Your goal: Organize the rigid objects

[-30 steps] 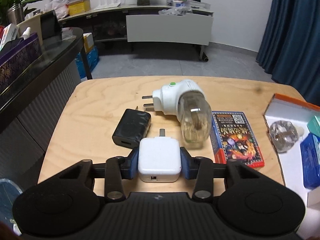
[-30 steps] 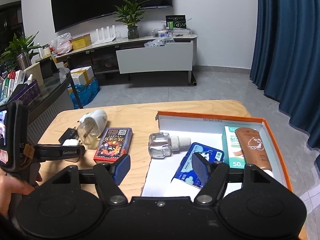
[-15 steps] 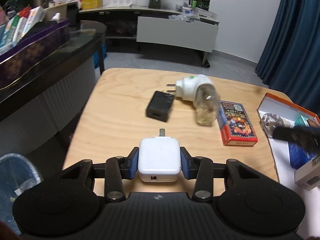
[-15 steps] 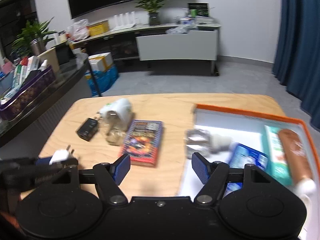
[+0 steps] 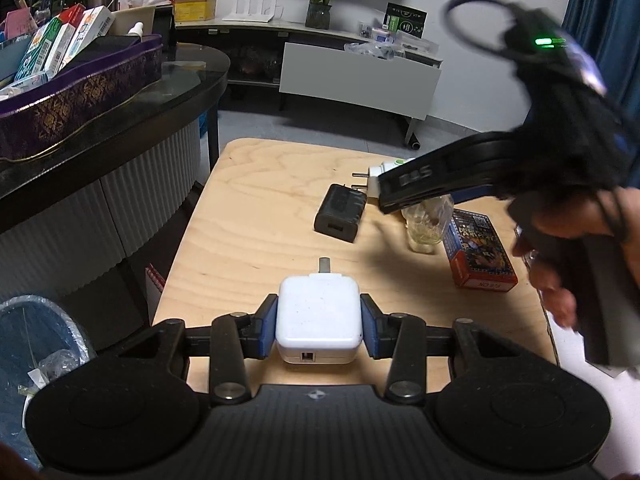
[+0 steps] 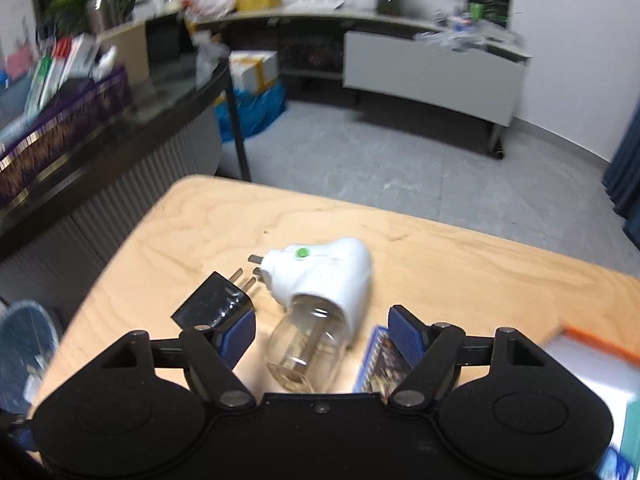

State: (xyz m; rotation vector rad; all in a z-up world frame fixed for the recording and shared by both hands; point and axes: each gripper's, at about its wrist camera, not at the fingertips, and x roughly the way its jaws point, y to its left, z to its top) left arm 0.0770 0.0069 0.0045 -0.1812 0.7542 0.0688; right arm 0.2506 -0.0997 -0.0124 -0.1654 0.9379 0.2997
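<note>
Left tongs (image 5: 319, 330) clamped on white charger (image 5: 319, 323), pads flat against its two side faces, prongs pointing forward, lifted clear above the near end of the bench (image 5: 256, 208). Right tongs (image 6: 321, 336) spread wide, holding nothing, hovering low over the plug-in vaporizer (image 6: 320, 280); glass bottle (image 6: 306, 354) of that unit lying directly between the blue pads, white housing just ahead of them. Black charger (image 6: 214, 304) lying partly behind the left pad of the right tongs, prongs forward, just beside the vaporizer plug. Card box (image 6: 380, 364) under the right pad; orange-rimmed tray (image 6: 592, 338) further right. Judgement: white charger light, stiff, smooth-sided, already well held across flat faces; little slip risk. Vaporizer likely light but awkward: bottle looks glass, round, slippery and breakable, prone to roll. Better grip across the white plastic housing near its widest part, not on the bottle or the prongs. Moderate squeeze only. Right view motion-blurred; fine detail of contact not readable.
</note>
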